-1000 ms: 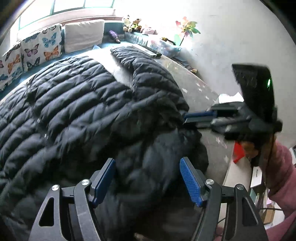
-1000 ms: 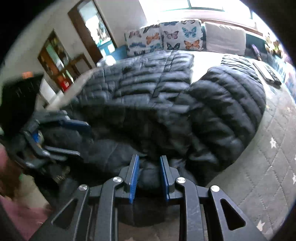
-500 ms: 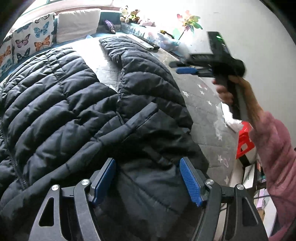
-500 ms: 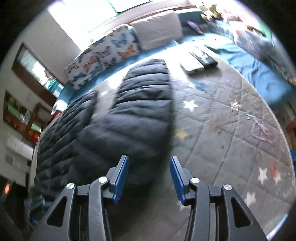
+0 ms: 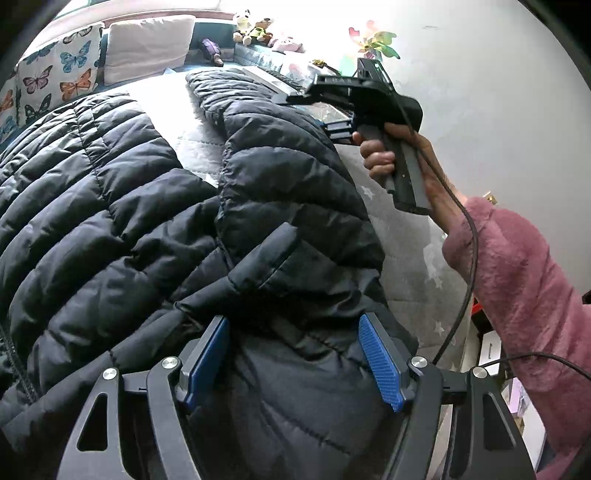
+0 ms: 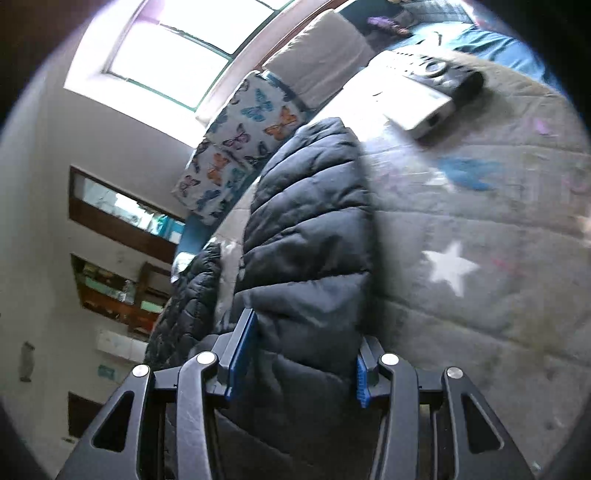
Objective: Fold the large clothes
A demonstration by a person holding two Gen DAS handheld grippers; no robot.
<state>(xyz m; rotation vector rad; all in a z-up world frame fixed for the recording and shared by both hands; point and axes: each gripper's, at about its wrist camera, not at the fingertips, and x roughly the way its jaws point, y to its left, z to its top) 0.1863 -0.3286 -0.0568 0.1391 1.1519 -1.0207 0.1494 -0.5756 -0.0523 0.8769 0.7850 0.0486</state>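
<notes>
A big black quilted puffer jacket (image 5: 110, 221) lies spread on a grey star-print bed cover (image 5: 406, 266). Its sleeve (image 5: 288, 162) runs toward the far side of the bed. My left gripper (image 5: 295, 360) is open, its blue pads over the jacket's near shoulder and collar area. My right gripper (image 6: 301, 354) is open with the sleeve (image 6: 310, 229) lying between its blue pads; it also shows in the left wrist view (image 5: 332, 129), held by a hand in a pink sleeve at the sleeve's right edge.
Butterfly-print cushions (image 5: 55, 81) and a pale cushion (image 5: 147, 48) line the far side under a window. Remote controls and a white box (image 6: 417, 92) lie on the cover beyond the sleeve's end. Soft toys (image 5: 258, 29) sit at the back. A wall stands to the right.
My right gripper let go of the jacket's near part, opened, and moved out along the sleeve toward its far end. My left gripper stayed open over the collar area.
</notes>
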